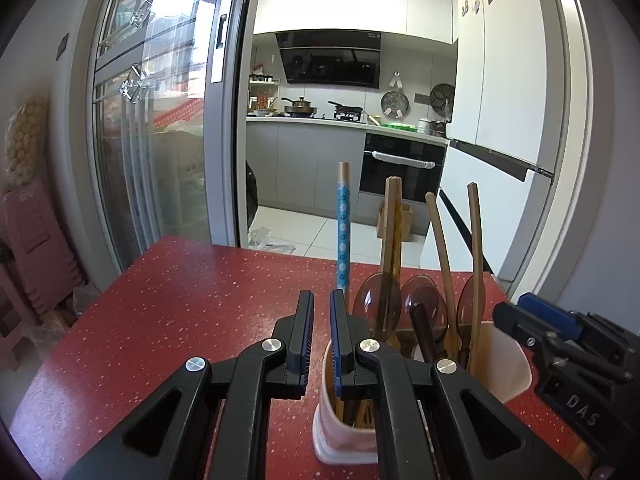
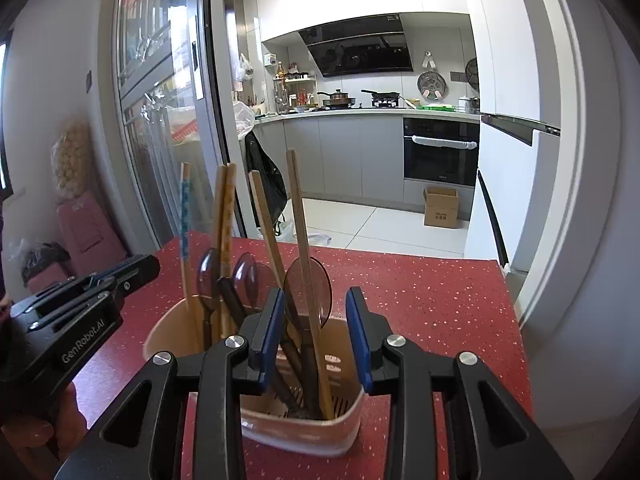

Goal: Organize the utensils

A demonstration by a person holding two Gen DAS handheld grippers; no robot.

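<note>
Between the left gripper's (image 1: 321, 312) narrowly parted fingers nothing is held; the right gripper's (image 2: 316, 312) fingers are spread wide and empty. Just beyond both, a beige utensil holder (image 2: 168, 330) on the red surface (image 1: 180, 300) holds upright chopsticks (image 2: 306, 248) and spoons (image 1: 378, 304).

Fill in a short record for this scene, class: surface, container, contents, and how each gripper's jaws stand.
surface: red speckled table
container: beige utensil holder standing on the table
contents: wooden chopsticks, one blue-patterned chopstick, translucent brown spoons, all upright, bowls and tips up
left gripper: jaws slightly apart, empty, at the holder's left rim
right gripper: jaws open, empty, above the holder
background: kitchen with oven and cardboard box
</note>
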